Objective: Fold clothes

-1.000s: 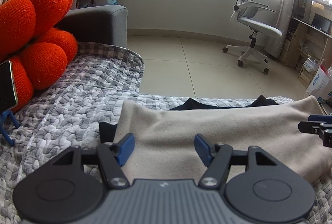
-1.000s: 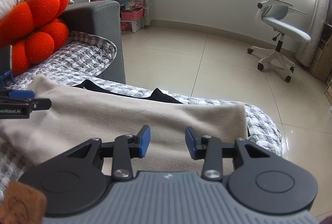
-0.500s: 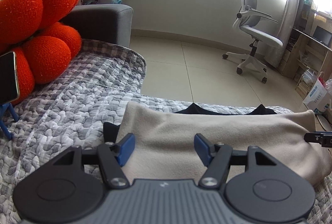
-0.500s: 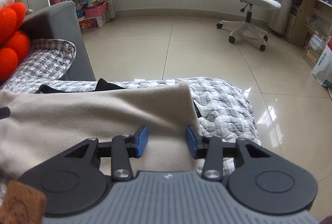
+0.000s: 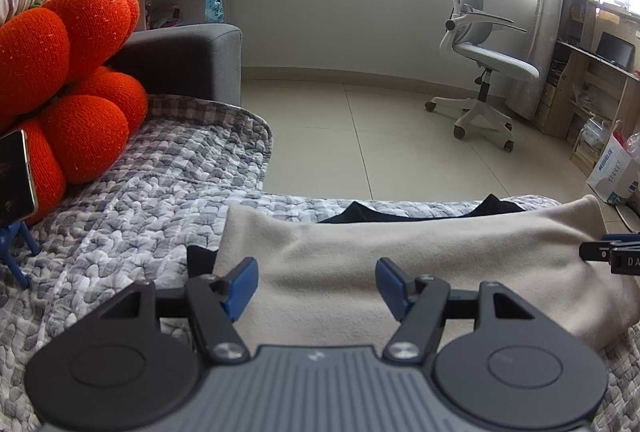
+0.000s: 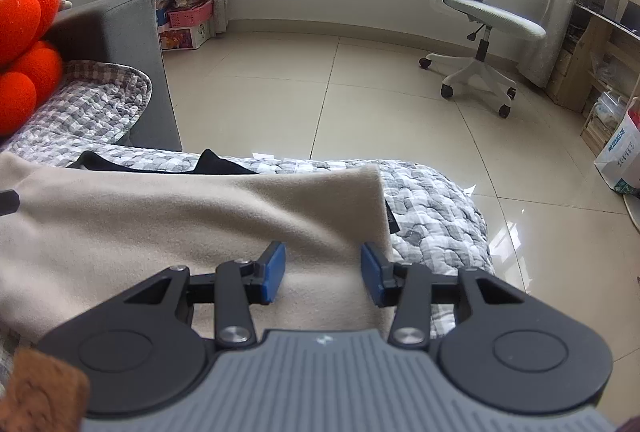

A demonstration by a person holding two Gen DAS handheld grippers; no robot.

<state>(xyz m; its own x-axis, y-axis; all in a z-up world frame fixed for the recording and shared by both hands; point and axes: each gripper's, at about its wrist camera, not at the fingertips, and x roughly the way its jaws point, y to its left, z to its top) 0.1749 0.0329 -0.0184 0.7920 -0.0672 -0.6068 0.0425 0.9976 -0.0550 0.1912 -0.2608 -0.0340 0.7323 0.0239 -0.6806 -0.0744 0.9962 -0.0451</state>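
the beige garment [image 5: 400, 256] lies folded in a long band across the grey-and-white quilted cover [image 5: 152, 191], with a black garment [image 5: 360, 212] peeking out from under its far edge. the left gripper [image 5: 316, 282] sits over the beige cloth's left end, blue pads spread wide apart, nothing between them. the right gripper [image 6: 323, 274] is over the cloth's right end, its pads apart too, gripping nothing. whether either one touches the fabric, can't tell. off to the left, an orange knitted cushion [image 5: 68, 83] rests against the grey sofa arm [image 5: 188, 59]. beyond the cover, pale floor tiles [image 6: 320, 99] and a white office chair [image 5: 484, 55].
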